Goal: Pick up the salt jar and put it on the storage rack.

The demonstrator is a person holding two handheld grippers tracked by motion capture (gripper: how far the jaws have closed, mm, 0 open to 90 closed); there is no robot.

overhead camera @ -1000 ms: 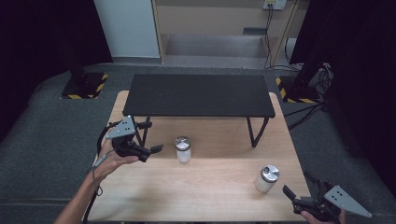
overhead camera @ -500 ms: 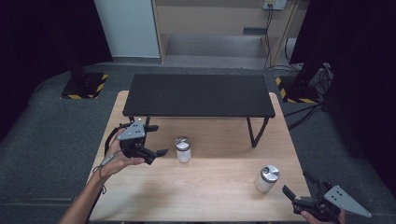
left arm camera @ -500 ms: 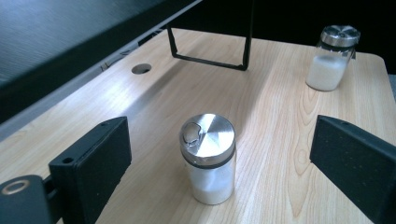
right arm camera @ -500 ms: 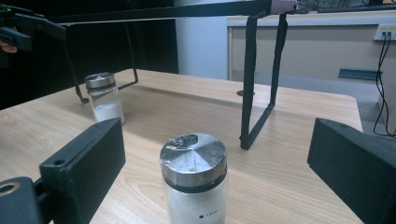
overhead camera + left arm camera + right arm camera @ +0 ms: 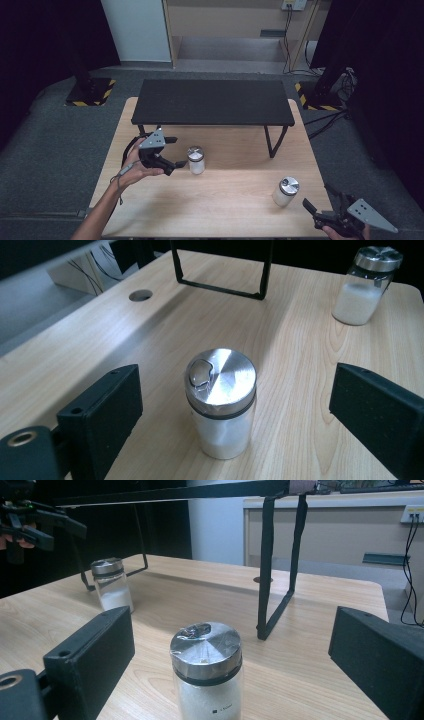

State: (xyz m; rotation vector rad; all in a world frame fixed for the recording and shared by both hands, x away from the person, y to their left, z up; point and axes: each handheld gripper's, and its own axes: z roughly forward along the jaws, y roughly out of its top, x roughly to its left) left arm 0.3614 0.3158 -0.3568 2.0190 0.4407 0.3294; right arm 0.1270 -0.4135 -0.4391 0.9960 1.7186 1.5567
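Standing upright, long axis vertical and steel lid up, the left jar (image 5: 196, 160) sits left of the table's (image 5: 235, 210) middle. Your left gripper (image 5: 172, 151) has its jaws spread either side of it, just closing in, pads apart from the glass. The right jar (image 5: 286, 192) stands upright near the front right corner; your right gripper (image 5: 320, 205) is spread wide, just beside it.

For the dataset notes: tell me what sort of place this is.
Probably a lab or recording studio: a bare wooden table on grey carpet, black curtains on both sides, and hazard-striped stand bases with cables.
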